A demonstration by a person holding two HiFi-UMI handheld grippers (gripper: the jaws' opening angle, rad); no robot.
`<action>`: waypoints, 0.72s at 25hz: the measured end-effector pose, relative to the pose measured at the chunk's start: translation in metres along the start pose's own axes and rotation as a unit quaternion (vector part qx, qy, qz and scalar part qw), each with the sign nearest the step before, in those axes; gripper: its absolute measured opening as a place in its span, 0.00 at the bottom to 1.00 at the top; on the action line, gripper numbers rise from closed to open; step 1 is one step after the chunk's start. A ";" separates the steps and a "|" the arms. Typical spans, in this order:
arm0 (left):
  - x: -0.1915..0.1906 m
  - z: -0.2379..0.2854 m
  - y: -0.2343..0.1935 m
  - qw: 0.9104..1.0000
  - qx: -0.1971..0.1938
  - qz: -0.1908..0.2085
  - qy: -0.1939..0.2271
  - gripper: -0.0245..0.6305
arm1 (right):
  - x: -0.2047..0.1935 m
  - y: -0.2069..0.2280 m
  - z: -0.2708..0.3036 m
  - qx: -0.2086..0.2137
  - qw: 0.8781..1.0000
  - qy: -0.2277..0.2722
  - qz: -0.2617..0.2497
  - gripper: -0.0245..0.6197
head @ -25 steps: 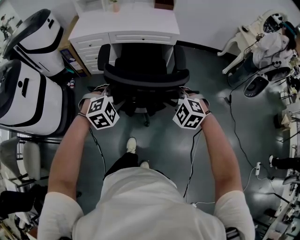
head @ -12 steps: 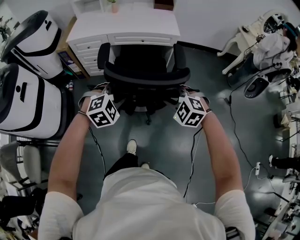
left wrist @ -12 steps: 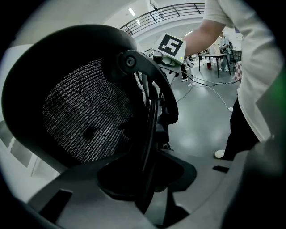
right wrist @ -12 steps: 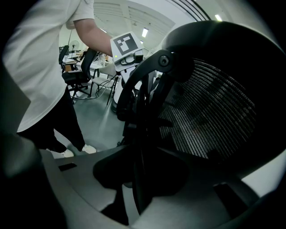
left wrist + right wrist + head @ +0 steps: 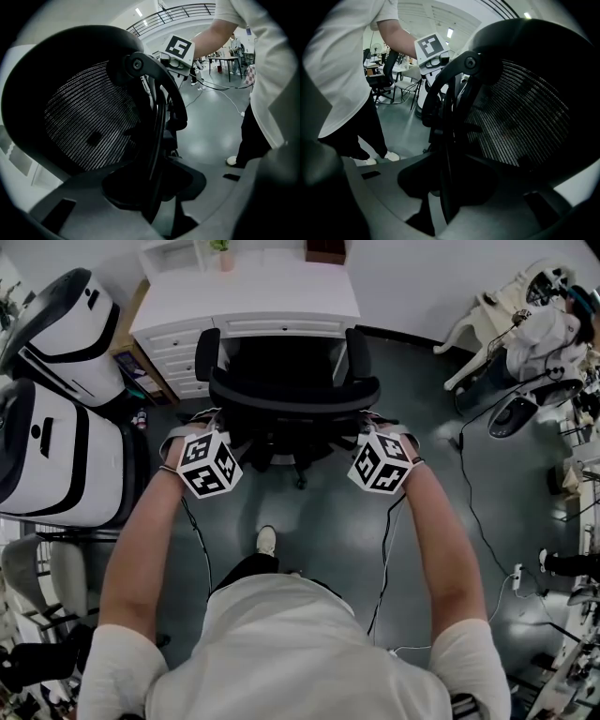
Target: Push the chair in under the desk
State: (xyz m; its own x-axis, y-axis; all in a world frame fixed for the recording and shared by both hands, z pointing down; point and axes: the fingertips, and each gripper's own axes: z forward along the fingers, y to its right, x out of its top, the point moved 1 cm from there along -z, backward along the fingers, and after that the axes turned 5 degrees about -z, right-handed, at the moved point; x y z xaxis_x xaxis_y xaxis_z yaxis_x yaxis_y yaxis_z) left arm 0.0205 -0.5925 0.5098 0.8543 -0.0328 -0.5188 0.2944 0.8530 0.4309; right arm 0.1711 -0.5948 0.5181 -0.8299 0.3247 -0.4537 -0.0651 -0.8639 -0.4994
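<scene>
1. Two grippers sit on the chair [image 5: 292,392]: the left gripper [image 5: 200,424] at the left end of the backrest, the right gripper [image 5: 377,425] at the right end.
2. Left gripper view: the black rim of the mesh backrest runs between the grey jaws and fills the gap, so this claw is clamped on the chair's rim.
3. Right gripper view: same picture mirrored. The rim stands between the jaws and the claw is clenched on it.
4. Chair is black and faces the white desk [image 5: 251,294]. Its seat and both armrests reach into the kneehole at the middle of the desk's front edge.
5. Backrest and wheeled base are outside the desk's front edge, on the grey floor [image 5: 330,532].
6. Desk has drawers on its left side; a small plant pot [image 5: 225,258] and a brown box [image 5: 326,248] stand at its back edge.
7. Large white-and-black units [image 5: 56,432] stand on the floor just left of the desk and chair.
8. Person's shoe [image 5: 266,540] is on the floor behind the chair, between the two forearms.
</scene>
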 end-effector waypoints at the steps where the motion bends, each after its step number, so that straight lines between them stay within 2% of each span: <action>1: -0.001 0.002 -0.002 1.000 0.000 0.000 0.000 0.26 | -0.001 0.001 0.002 0.000 1.000 0.000 0.000 0.22; 18: -0.004 0.020 -0.037 1.000 -0.004 -0.002 -0.001 0.26 | -0.009 0.036 0.020 0.000 1.000 -0.004 0.004 0.22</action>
State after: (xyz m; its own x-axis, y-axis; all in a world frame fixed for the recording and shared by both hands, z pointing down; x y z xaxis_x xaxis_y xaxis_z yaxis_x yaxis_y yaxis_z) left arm 0.0143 -0.6347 0.5106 0.8539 -0.0376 -0.5191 0.2949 0.8568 0.4229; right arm 0.1651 -0.6370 0.5193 -0.8349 0.3150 -0.4514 -0.0592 -0.8666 -0.4954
